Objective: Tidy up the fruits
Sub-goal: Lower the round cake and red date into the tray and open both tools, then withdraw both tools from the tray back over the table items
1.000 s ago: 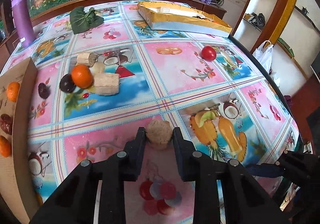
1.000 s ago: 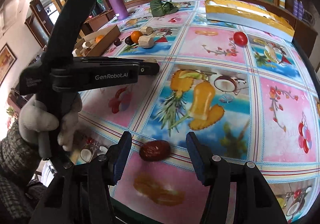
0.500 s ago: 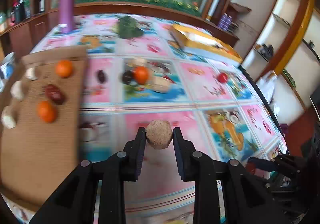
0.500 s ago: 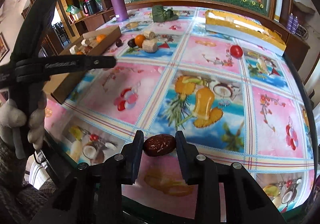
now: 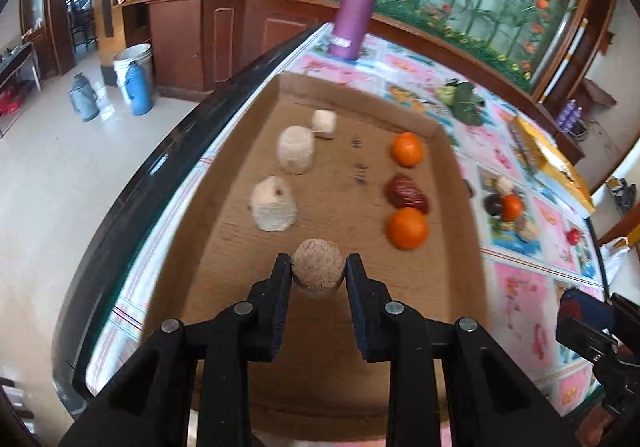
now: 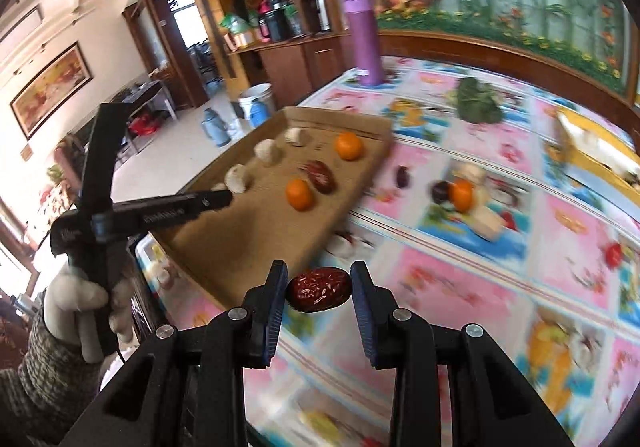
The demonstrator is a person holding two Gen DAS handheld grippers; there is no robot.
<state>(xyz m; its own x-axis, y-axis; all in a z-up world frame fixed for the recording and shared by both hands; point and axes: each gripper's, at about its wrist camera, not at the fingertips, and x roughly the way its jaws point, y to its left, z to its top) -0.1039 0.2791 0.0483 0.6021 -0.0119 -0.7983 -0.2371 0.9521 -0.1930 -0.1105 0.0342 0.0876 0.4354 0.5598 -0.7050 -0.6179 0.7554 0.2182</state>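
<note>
Hovering over the near end of the cardboard tray (image 5: 240, 287), the left gripper (image 5: 318, 273) has its two black fingers pressed against the sides of a tan, rough-skinned round fruit (image 5: 318, 267), which is held clear of the tray floor. Ahead of it in the tray, three pale chunky pieces (image 5: 295, 149) run in a line along the tray's left side, and along its right side sit an orange (image 5: 407, 228), a red date (image 5: 406, 193) touching or just beside it, and a second orange (image 5: 407, 149) toward the far wall. The tray lies along the left edge of the table (image 5: 524, 299), which wears a bright fruit-print cloth, and a purple flask (image 5: 358, 5) stands upright near the table's far left corner. The right gripper (image 6: 319, 289) is narrowed onto a wrinkled red date (image 6: 319, 289), gripping it by its ends above the cloth just beside the tray's near right corner. Out on the middle of the table a loose cluster remains: an orange (image 6: 462, 194) with a dark fruit (image 6: 439, 192) touching it and a pale block (image 6: 488, 223) just beside; a small dark fruit (image 6: 402, 176) lies apart, nearer the tray. A red fruit (image 6: 612, 253) sits toward the right edge, and a green leafy bundle (image 6: 478, 101) lies near the far edge. From the right wrist view the gloved left hand (image 6: 76, 299) shows, clasping its gripper's handle.
</note>
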